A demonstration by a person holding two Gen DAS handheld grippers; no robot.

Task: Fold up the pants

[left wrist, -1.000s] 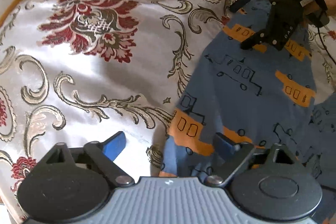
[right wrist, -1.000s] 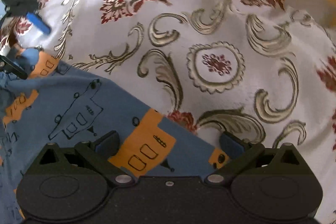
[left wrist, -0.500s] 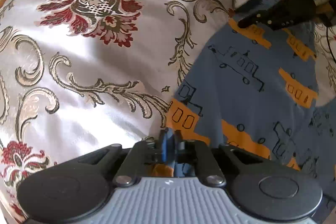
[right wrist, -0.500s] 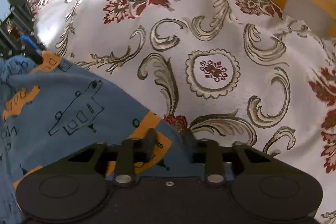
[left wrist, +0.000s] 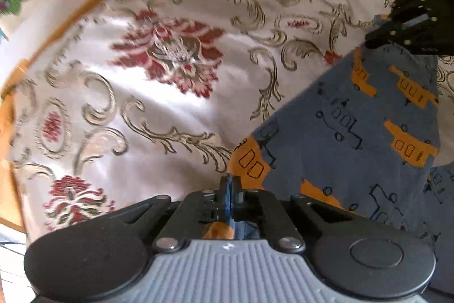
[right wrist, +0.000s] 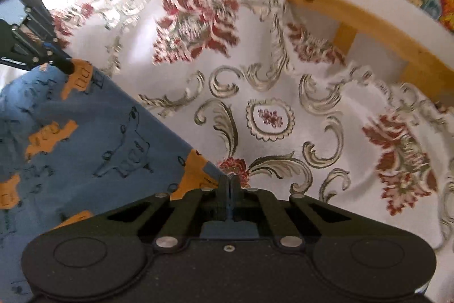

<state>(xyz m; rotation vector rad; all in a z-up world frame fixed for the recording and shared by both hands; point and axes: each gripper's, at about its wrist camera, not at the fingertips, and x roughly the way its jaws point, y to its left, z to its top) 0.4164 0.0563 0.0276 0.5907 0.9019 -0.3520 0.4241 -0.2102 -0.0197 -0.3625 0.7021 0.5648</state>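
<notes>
Pants [left wrist: 354,132], blue with orange vehicle prints, lay on the patterned bedspread [left wrist: 170,110] inside the wooden frame [right wrist: 354,16]. The left tool [left wrist: 229,189] was clamped tight on one corner of the hem edge, the right tool [right wrist: 229,189] on the other. Lifting both corners level and together should have kept the edge taut and the fold square. A second earlier both tools stood wide open at that edge; since then they had closed and risen slightly.
</notes>
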